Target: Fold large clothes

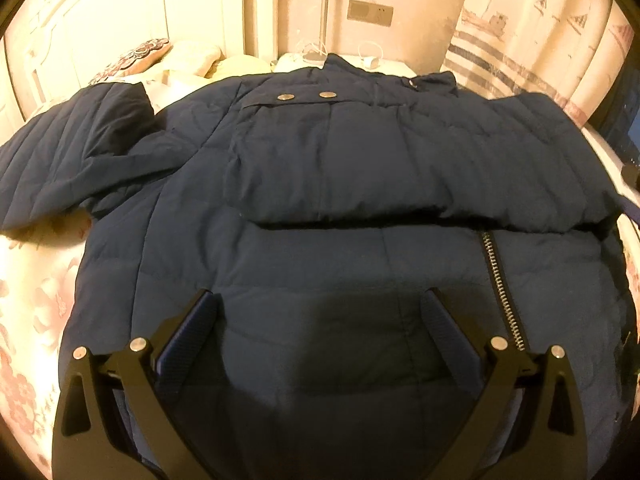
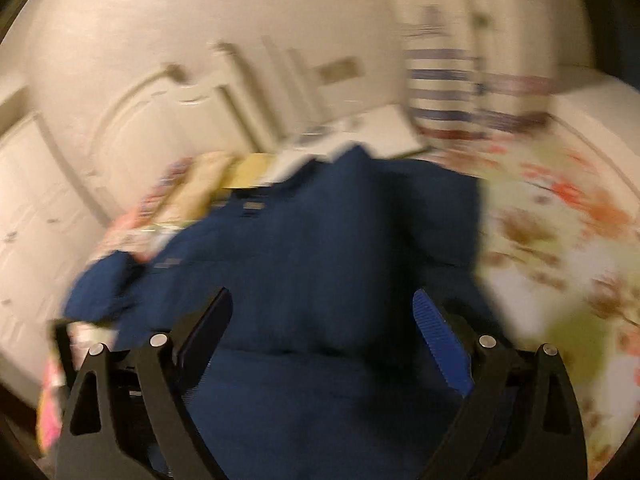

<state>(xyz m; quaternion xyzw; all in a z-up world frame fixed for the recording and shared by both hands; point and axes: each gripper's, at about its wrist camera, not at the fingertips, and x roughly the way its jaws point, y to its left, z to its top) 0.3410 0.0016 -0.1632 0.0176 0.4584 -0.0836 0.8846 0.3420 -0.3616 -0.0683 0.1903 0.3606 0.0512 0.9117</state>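
A dark blue padded jacket (image 1: pixel 320 160) lies flat on the bed, collar at the far end. One sleeve (image 1: pixel 400 176) is folded across its chest, and the other sleeve (image 1: pixel 72 152) lies spread out to the left. A metal zipper (image 1: pixel 500 280) runs down the right side. My left gripper (image 1: pixel 319 294) hovers open over the jacket's lower part with nothing between its fingers. The right wrist view is blurred. In it, my right gripper (image 2: pixel 323 294) stands open above the jacket (image 2: pixel 320 232), with the cloth below the fingers and not pinched.
The bed's floral cover (image 1: pixel 28 320) shows to the left, and in the right wrist view it (image 2: pixel 560 240) stretches to the right of the jacket. Pillows (image 1: pixel 136 60) lie against a white headboard (image 1: pixel 100 8). A white nightstand (image 1: pixel 384 66) and a striped curtain (image 1: pixel 540 40) stand behind the collar.
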